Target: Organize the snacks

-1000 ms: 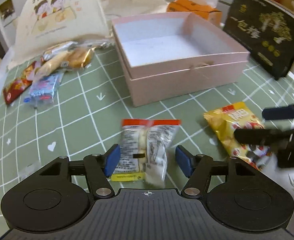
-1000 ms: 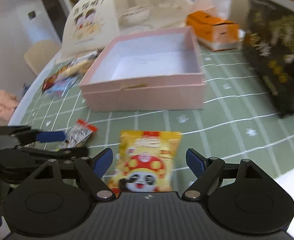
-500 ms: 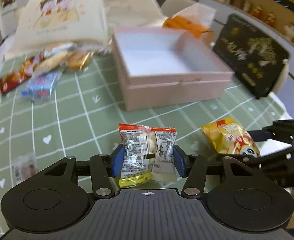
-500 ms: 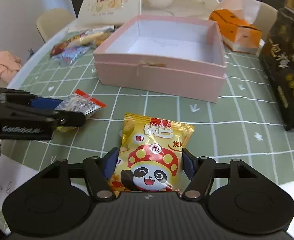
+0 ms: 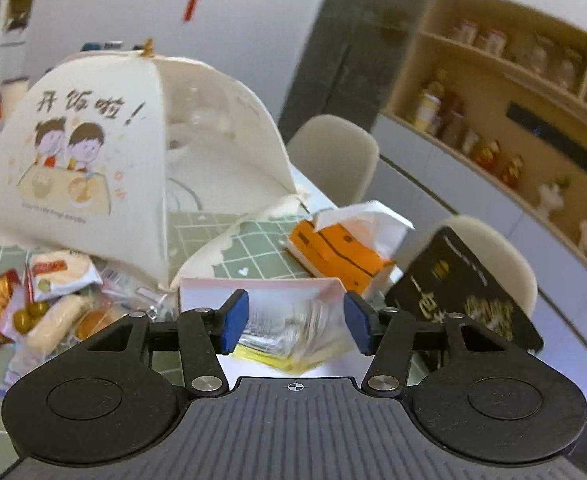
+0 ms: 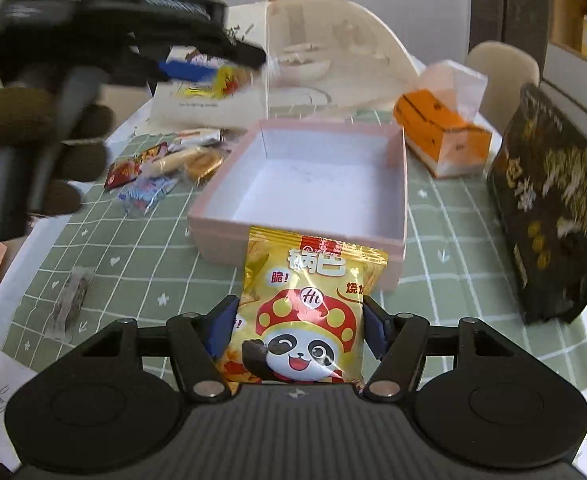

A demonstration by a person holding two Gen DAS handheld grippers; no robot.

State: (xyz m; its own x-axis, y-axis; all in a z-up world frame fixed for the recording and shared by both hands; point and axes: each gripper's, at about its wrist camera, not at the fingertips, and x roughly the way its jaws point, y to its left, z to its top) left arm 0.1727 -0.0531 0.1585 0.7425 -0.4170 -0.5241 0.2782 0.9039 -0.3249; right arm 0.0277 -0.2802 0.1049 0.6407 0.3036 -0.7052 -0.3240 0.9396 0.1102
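My left gripper point(image 5: 295, 322) is shut on a clear snack packet with yellow edge point(image 5: 293, 332), held up in the air and blurred; it also shows high at the left of the right wrist view point(image 6: 213, 74). My right gripper point(image 6: 299, 330) is shut on a yellow panda snack bag point(image 6: 305, 312), held just in front of the open pink box point(image 6: 397, 216). The box looks bare inside. Only the box's far rim point(image 5: 261, 285) shows in the left wrist view.
A pile of snacks point(image 6: 165, 168) lies left of the box by a cream food cover point(image 5: 93, 160). An orange tissue pack point(image 6: 441, 136) stands behind the box, a black bag point(image 6: 549, 216) at the right. A small clear packet point(image 6: 69, 304) lies near the table's left edge.
Both grippers have lifted their packets off the table. The left one rose high and tilted upward; the right one moved toward the box's front wall.
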